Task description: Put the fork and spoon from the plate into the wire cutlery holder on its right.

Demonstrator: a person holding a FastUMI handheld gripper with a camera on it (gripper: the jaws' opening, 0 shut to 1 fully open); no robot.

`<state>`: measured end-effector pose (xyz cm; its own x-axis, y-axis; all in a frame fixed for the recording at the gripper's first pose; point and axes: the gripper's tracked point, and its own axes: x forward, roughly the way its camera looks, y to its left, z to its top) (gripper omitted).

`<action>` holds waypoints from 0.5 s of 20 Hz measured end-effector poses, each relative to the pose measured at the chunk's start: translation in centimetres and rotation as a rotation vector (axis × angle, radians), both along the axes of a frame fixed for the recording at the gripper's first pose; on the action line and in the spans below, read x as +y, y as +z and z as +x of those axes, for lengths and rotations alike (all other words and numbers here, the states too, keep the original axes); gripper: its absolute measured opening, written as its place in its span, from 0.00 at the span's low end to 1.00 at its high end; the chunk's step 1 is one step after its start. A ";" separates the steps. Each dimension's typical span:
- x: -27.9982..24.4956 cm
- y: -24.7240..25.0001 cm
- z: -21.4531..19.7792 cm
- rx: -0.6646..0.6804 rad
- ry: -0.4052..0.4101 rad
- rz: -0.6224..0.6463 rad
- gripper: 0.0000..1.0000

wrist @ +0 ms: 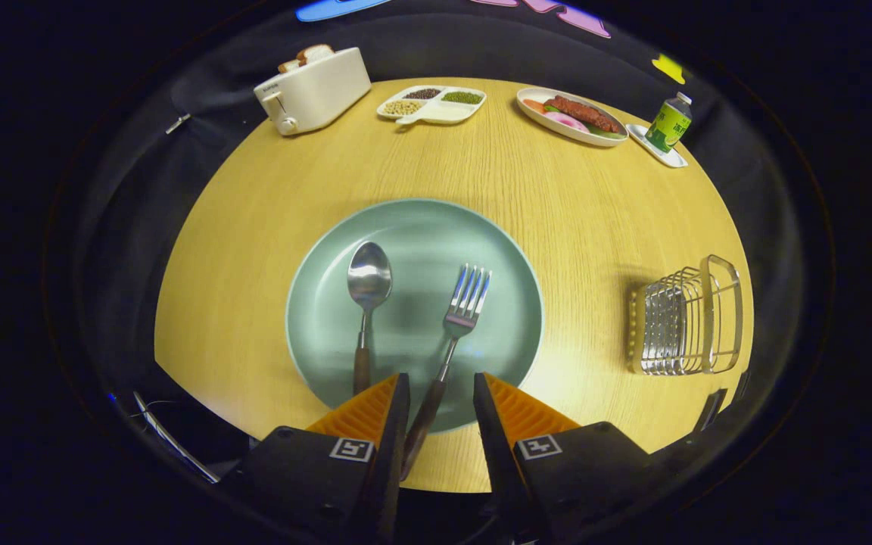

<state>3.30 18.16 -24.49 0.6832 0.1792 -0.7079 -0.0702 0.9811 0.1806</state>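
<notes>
Straddling the fork (457, 333) handle: gripper (441, 393) parted, fingers either side at 6 o'clock of the plate (330, 250), no contact yet. Spoon (366, 303) just left, at 7 o'clock; wire cutlery holder (686, 318) well apart at 3 o'clock on the table (254, 227). Risk: left finger nudging the spoon handle, or a slanted handle pivoting on closure.

spoon (369, 303), fork (460, 318) flat on plate (330, 318) | wire holder (686, 318) right
</notes>
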 end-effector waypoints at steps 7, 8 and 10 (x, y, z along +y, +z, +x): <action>0.0 -2.5 1.3 0.098 -0.015 -0.051 0.13; 0.2 -2.3 1.4 0.092 0.000 -0.044 0.11; 0.9 -1.8 1.4 0.083 0.013 -0.006 0.09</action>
